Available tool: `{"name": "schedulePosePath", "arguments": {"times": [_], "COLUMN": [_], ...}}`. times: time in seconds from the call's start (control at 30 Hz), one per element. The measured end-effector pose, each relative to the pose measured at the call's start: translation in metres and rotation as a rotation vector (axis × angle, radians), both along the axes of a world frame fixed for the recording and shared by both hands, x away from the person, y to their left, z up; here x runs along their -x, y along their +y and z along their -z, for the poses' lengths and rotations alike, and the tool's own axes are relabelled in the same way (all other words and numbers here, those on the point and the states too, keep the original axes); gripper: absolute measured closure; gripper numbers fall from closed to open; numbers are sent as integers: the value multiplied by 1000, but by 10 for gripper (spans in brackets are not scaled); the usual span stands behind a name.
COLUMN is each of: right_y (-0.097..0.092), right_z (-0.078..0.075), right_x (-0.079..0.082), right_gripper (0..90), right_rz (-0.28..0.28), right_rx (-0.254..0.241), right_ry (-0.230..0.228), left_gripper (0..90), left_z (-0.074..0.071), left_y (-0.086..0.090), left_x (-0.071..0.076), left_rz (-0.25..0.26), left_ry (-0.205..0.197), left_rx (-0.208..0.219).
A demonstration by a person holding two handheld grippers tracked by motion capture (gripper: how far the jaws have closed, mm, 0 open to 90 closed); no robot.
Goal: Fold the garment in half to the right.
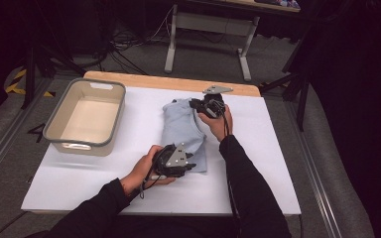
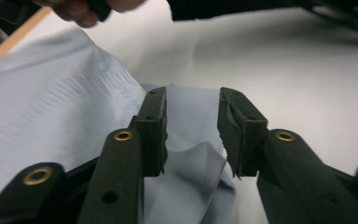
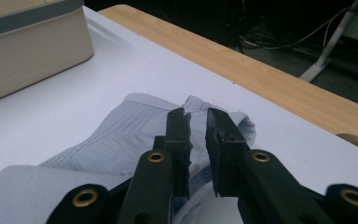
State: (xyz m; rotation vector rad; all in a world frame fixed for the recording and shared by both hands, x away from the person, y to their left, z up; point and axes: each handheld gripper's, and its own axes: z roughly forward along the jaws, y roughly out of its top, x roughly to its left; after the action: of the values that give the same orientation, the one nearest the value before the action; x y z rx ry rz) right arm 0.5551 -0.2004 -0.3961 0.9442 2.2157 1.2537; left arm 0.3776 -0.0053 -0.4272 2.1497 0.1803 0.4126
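A folded light-blue garment (image 1: 183, 131) lies on the white table top (image 1: 278, 163). My left gripper (image 1: 192, 166) rests at the garment's near right corner. In the left gripper view its jaws (image 2: 191, 105) stand open, with a raised fold of the cloth (image 2: 51, 107) under and between them and no pad pressing on it. My right gripper (image 1: 194, 104) is at the garment's far edge. In the right gripper view its jaws (image 3: 196, 114) stand a narrow gap apart just above the bunched far corner of the cloth (image 3: 121, 135), with nothing pinched.
A beige bin with a grey rim (image 1: 59, 116) stands at the table's back left, and its wall (image 3: 32, 42) rises beyond the cloth. A wooden strip (image 1: 168, 82) runs along the far edge. Desk legs and cables stand on the floor behind.
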Motion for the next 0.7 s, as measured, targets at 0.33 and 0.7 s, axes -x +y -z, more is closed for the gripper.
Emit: {"name": "schedulePosePath", "arguments": {"times": [0.33, 0.7], "right_y": [-16, -29], "right_z": [-6, 0], "right_x": [48, 93], "right_gripper": [775, 693], "right_rz": [-71, -131], "right_rx": [28, 43], "right_ry": [-72, -66], "left_gripper": [445, 333], "left_z": [-17, 4], "left_y": [37, 68], "left_x": [7, 7], "left_rz": [-55, -123], "left_ry": [-57, -35], "left_rx": [64, -30]}}
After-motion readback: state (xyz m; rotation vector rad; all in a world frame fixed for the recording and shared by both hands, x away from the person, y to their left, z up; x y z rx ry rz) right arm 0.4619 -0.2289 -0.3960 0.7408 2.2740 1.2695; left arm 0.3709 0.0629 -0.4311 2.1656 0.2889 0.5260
